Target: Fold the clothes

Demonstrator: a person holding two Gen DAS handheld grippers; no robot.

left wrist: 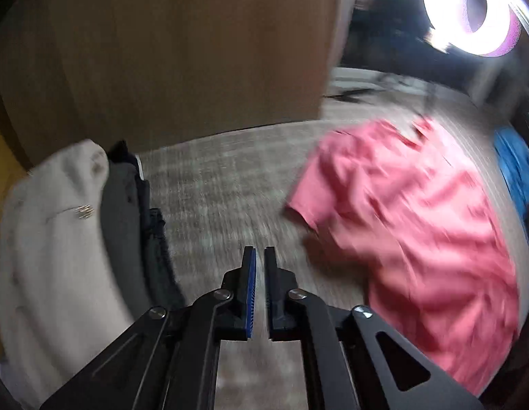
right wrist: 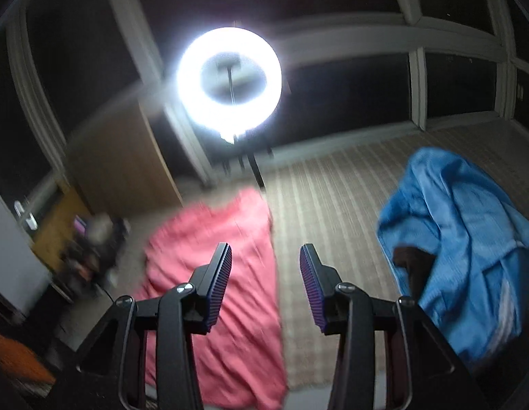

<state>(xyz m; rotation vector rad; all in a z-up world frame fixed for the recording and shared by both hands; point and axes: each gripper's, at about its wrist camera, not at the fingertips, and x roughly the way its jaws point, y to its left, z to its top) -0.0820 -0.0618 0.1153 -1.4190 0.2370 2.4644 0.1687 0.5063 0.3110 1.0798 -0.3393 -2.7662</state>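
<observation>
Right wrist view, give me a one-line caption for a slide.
Open right gripper above a pink shirt on the striped carpet, blue garment to the right, ring light behind.

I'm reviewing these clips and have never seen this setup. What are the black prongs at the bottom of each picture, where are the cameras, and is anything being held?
No robot here: a person carries a two-finger gripper in each hand, with a fisheye camera looking along its fingers. One picture is from the left gripper, nearly shut with nothing between its jaws; the other is from the right gripper, open and empty. On the striped cover lie a pink shirt, a blue garment and, in the left view, a pile of pale and dark clothes. A ring light glares behind.
</observation>
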